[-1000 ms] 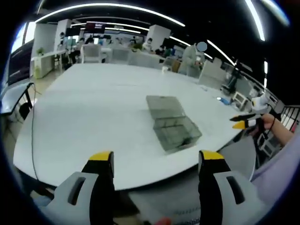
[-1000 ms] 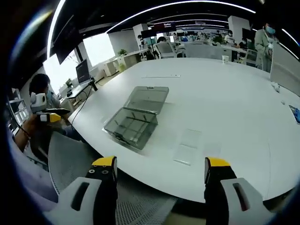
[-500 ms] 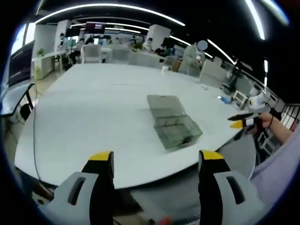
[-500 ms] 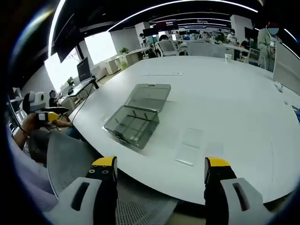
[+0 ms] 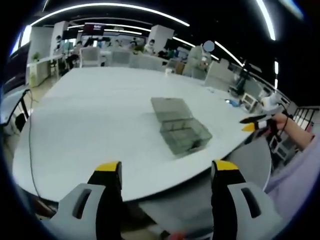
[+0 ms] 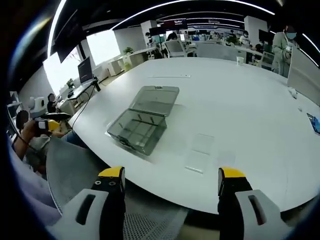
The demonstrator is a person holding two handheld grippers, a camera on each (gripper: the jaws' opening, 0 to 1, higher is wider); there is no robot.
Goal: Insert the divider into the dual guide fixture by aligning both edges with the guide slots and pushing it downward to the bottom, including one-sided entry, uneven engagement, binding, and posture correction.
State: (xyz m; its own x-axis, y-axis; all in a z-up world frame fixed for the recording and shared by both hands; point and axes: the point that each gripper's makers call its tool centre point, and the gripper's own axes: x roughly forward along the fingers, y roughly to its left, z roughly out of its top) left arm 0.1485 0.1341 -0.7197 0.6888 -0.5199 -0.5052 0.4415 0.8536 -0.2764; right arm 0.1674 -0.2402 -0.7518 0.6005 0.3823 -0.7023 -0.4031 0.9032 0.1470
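A smoky clear plastic box, the guide fixture (image 5: 181, 131) (image 6: 138, 126), lies on the white table with its lid folded open behind it. A clear flat divider (image 6: 199, 152) lies on the table to the right of the fixture in the right gripper view. My left gripper (image 5: 165, 172) hangs open before the table's near edge, nothing between its yellow-tipped fingers. My right gripper (image 6: 171, 177) is open too, held off the table edge. The right gripper (image 5: 257, 124) also appears at the right of the left gripper view, the left gripper (image 6: 47, 121) at the left of the right gripper view.
The big white table (image 5: 90, 115) (image 6: 240, 110) is rounded at its near edge. A grey chair (image 6: 75, 170) sits below the edge. A cable (image 5: 29, 150) runs along the table's left side. Desks, chairs and people stand far behind. Small items (image 6: 316, 122) lie at the far right.
Both views shifted slightly with the hands. The box and divider lie where they were. Both grippers stay open.
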